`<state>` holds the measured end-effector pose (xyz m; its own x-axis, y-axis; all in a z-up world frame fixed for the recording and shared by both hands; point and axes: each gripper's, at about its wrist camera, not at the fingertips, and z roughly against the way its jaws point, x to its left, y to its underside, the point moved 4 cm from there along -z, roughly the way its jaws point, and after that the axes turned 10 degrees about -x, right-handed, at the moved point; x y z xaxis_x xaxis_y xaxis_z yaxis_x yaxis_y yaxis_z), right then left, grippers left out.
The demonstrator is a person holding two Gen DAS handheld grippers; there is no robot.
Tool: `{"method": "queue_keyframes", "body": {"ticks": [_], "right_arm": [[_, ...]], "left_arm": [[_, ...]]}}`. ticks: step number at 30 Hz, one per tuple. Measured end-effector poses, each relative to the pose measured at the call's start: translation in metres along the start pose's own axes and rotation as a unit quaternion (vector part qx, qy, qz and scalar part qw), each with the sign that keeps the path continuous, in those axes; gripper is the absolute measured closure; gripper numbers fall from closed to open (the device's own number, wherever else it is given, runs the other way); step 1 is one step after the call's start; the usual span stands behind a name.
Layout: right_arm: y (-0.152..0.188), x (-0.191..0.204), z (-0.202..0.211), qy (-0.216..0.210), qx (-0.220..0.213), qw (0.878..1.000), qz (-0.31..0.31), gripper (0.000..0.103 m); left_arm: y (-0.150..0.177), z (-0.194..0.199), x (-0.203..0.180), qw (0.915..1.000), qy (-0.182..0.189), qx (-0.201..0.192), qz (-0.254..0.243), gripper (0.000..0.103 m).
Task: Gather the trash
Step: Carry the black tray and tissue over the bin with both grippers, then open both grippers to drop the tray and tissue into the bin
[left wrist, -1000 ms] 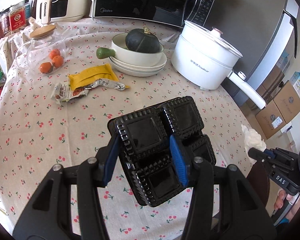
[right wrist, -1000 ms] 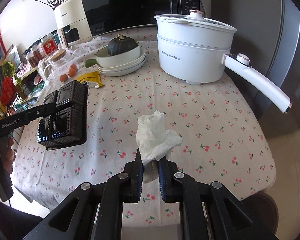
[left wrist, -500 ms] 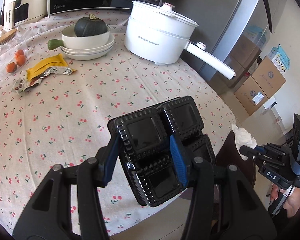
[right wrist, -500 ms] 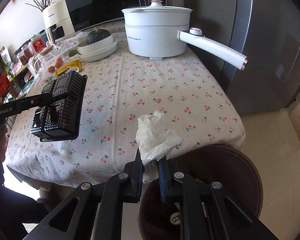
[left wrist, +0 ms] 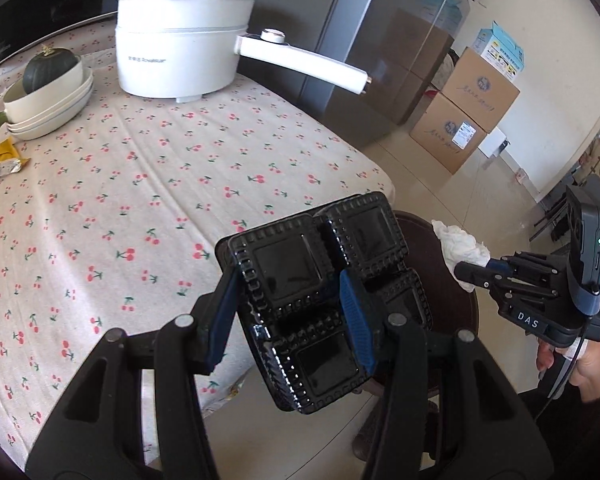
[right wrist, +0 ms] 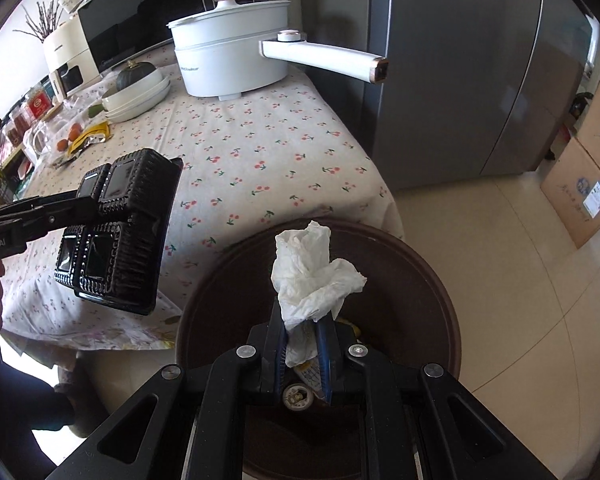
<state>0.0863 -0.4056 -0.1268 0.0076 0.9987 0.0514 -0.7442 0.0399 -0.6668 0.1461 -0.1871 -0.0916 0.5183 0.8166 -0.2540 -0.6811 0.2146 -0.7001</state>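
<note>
My left gripper (left wrist: 290, 316) is shut on a black plastic tray (left wrist: 284, 264) with several square wells, held tilted at the table's corner, partly over the brown round trash bin (left wrist: 424, 240). In the right wrist view the tray (right wrist: 128, 232) and left gripper (right wrist: 80, 208) hang left of the bin. My right gripper (right wrist: 304, 344) is shut on a crumpled white tissue (right wrist: 312, 276), right above the bin's (right wrist: 440, 292) open mouth. The tissue (left wrist: 460, 244) also shows at the right of the left wrist view. A yellow wrapper (right wrist: 94, 134) lies far back on the table.
The table (left wrist: 140, 200) wears a cherry-print cloth. A white electric pot (left wrist: 180, 52) stands at the back, its long handle (left wrist: 308, 64) jutting past the edge. Stacked bowls with a green squash (left wrist: 48, 92), a grey fridge (right wrist: 480, 80) and cardboard boxes (left wrist: 472, 100) are around.
Both grippers have swung away from the middle of the table toward its corner. The tissue has gone from above the cloth to above the bin. Both grips are unchanged.
</note>
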Motion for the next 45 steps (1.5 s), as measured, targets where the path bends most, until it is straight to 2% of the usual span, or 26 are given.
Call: {"method": "queue_keyframes", "body": {"ticks": [9,12,14,18,20,25,26,28,29,30,36,45], "right_arm": [[0.021,-0.039,0.009,0.021,0.012,1.000,-0.015,0.089],[0.024,-0.043,0.012,0.024,0.016,1.000,-0.013,0.089],[0.026,-0.043,0.012,0.024,0.019,0.999,-0.012,0.089],[0.026,-0.040,0.008,0.020,0.025,0.999,-0.005,0.089],[0.023,-0.035,0.003,0.017,0.027,0.999,0.001,0.089],[0.020,-0.020,-0.004,0.013,0.036,0.999,0.016,0.086],[0.020,-0.018,-0.006,0.010,0.042,0.999,0.013,0.085],[0.020,-0.015,-0.010,0.011,0.051,0.999,0.006,0.070],[0.019,-0.013,-0.010,0.015,0.049,0.999,0.004,0.050],[0.017,-0.011,-0.010,0.017,0.045,0.999,0.004,0.039],[0.003,0.011,-0.009,0.004,0.032,0.999,0.016,0.034],[-0.017,0.055,-0.019,-0.016,0.025,0.999,0.040,0.027]], "left_arm": [[0.021,-0.047,-0.056,0.9975,0.039,0.035,-0.048,0.048],[0.022,-0.054,-0.063,0.9969,0.048,0.041,-0.046,0.039],[0.021,-0.054,-0.060,0.9980,0.035,0.032,-0.041,0.019],[0.017,-0.049,-0.052,0.9981,0.010,0.035,-0.050,0.014],[0.015,-0.044,-0.045,0.9980,-0.004,0.028,-0.056,0.006],[0.014,-0.029,-0.020,0.9973,-0.038,0.021,-0.058,0.003],[0.014,-0.026,-0.015,0.9972,-0.044,0.022,-0.057,0.002],[0.015,-0.021,-0.005,0.9970,-0.052,0.021,-0.053,0.002],[0.015,-0.018,-0.001,0.9969,-0.056,0.021,-0.051,0.002],[0.015,-0.015,0.002,0.9968,-0.059,0.020,-0.050,0.002],[0.014,0.004,0.024,0.9960,-0.078,0.012,-0.041,0.002],[0.018,0.035,0.073,0.9930,-0.118,0.007,-0.003,0.001]]}}
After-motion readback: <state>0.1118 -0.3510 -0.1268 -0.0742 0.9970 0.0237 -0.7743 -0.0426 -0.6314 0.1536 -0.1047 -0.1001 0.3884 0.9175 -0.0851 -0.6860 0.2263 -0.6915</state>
